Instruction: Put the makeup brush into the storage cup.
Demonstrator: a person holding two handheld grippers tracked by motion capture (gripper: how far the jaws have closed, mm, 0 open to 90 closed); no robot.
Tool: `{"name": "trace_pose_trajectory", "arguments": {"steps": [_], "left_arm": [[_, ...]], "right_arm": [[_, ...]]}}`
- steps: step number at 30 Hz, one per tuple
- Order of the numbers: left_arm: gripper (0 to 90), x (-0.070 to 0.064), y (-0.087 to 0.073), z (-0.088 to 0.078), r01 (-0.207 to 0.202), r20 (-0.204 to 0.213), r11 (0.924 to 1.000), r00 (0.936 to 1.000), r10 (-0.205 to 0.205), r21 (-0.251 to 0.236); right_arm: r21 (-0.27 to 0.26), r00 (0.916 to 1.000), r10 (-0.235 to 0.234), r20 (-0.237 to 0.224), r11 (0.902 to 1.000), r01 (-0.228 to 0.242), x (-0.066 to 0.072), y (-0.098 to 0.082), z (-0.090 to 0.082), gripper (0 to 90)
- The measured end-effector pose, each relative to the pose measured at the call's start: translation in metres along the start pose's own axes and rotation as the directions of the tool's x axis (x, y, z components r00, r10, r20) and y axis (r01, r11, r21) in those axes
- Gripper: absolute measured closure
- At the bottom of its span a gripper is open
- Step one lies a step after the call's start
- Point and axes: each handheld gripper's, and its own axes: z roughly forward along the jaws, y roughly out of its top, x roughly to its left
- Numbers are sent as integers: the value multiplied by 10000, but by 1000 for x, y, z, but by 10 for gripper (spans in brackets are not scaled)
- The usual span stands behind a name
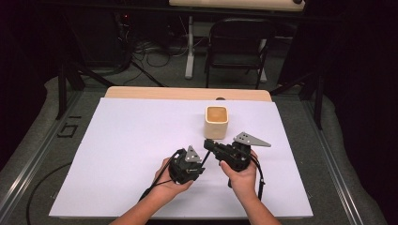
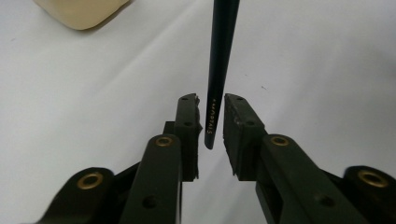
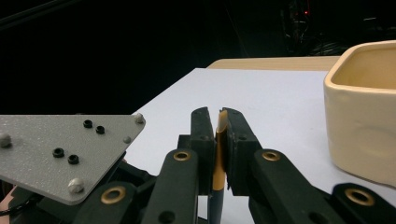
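Observation:
A slender dark pen with gold lettering runs between both grippers at the middle front of the white sheet. In the left gripper view its lower end lies between the fingers of my left gripper, against one pad with a gap to the other, so the jaws stand slightly apart. My right gripper is shut on the pen's tan part. In the high view the left gripper and right gripper meet tip to tip just in front of a cream square cup.
The cream cup stands upright close to the right gripper's jaws and shows at the top left of the left gripper view. A white sheet covers the wooden table. A folding chair and cables lie beyond the far edge.

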Motion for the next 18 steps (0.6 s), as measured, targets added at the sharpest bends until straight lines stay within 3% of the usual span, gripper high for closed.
{"name": "trace_pose_trajectory", "arguments": {"steps": [12,18], "left_arm": [[527,8,-3,-4,360,29,9988,9993,-359,-324],[466,12,-6,-6,429,-160,9981,9989,-436,-448]], "right_arm": [[7,9987,-432,285,9991,432,1,1,-2,838],[6,9983,-482,328,9988,482,1,1,-2,838]]}}
